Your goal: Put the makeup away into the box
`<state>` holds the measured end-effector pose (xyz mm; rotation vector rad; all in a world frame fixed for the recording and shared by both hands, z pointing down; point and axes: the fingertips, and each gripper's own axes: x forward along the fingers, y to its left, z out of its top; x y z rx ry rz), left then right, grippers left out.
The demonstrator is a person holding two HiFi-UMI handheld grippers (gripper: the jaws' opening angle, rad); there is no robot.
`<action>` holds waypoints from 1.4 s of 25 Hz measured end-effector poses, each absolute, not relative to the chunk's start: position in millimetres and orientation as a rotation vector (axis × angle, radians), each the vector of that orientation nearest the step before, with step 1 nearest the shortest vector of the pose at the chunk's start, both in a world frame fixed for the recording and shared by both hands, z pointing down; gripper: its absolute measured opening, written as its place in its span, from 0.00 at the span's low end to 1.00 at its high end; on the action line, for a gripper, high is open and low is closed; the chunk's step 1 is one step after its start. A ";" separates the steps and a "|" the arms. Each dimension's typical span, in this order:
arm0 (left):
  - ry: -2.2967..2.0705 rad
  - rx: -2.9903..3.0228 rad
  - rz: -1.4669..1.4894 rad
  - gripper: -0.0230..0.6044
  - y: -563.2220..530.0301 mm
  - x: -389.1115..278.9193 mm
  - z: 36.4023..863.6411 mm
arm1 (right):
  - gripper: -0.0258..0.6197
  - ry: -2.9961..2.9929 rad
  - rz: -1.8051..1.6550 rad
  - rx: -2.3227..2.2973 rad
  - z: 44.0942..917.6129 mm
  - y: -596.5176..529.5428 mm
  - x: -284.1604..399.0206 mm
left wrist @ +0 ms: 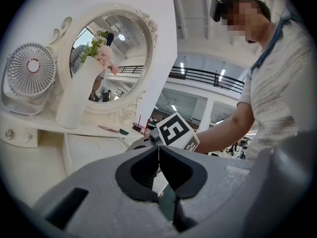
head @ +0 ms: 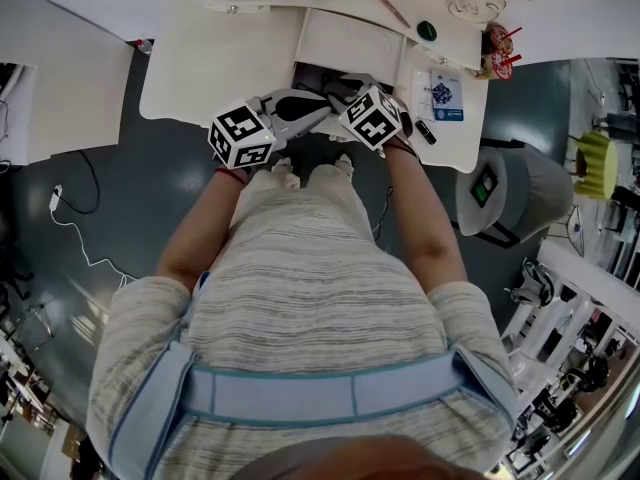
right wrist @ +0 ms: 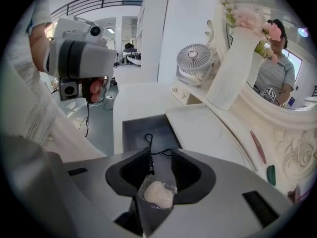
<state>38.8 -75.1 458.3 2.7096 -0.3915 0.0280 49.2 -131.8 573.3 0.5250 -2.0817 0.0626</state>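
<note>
While the person leans over the counter [head: 220, 58], both elbows are bent and the left forearm [head: 195, 233] and right forearm [head: 425, 218] reach forward and converge, so the two marker cubes sit close together just past the knees.

The left tool [left wrist: 158, 155] is held about level and points across toward the other hand. Its jaws are closed tip to tip with nothing between them.

The right tool [right wrist: 161, 151] tilts steeply downward, and its jaws stand partly apart. A small clear pouch [right wrist: 157, 195] holding a pale, rounded lump of makeup lies deep in the gap between them. A thin black cord runs up from the pouch past the tips. The pads seem not to press on the pouch, though the view there is cramped.

Directly beneath the right tool's tips is the box [right wrist: 143, 128], a dark grey open recess in the white counter. The pouch is above it, not yet inside.

Farther back on the counter, a small white fan [right wrist: 194, 58] stands beside a tall white vase [right wrist: 233, 68] of pink flowers. An ornate oval mirror [left wrist: 116, 58] rises behind them.
</note>
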 end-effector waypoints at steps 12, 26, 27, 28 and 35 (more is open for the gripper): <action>-0.387 2.711 0.022 0.06 -79.2 39.8 455.9 | 0.21 -2.130 0.016 0.618 535.5 -149.9 60.2; -0.388 2.704 0.033 0.06 -89.5 47.5 458.9 | 0.21 -2.120 -0.012 0.772 501.6 -211.9 100.4; -0.388 2.704 0.034 0.06 -90.4 48.2 458.9 | 0.21 -2.116 -0.007 0.781 500.9 -216.4 104.2; -0.389 2.703 0.035 0.06 -91.2 48.4 459.0 | 0.21 -2.111 -0.004 0.789 500.5 -221.1 107.9; -0.408 2.691 0.036 0.06 -98.1 46.4 460.4 | 0.21 -2.084 0.008 0.833 498.6 -253.4 128.5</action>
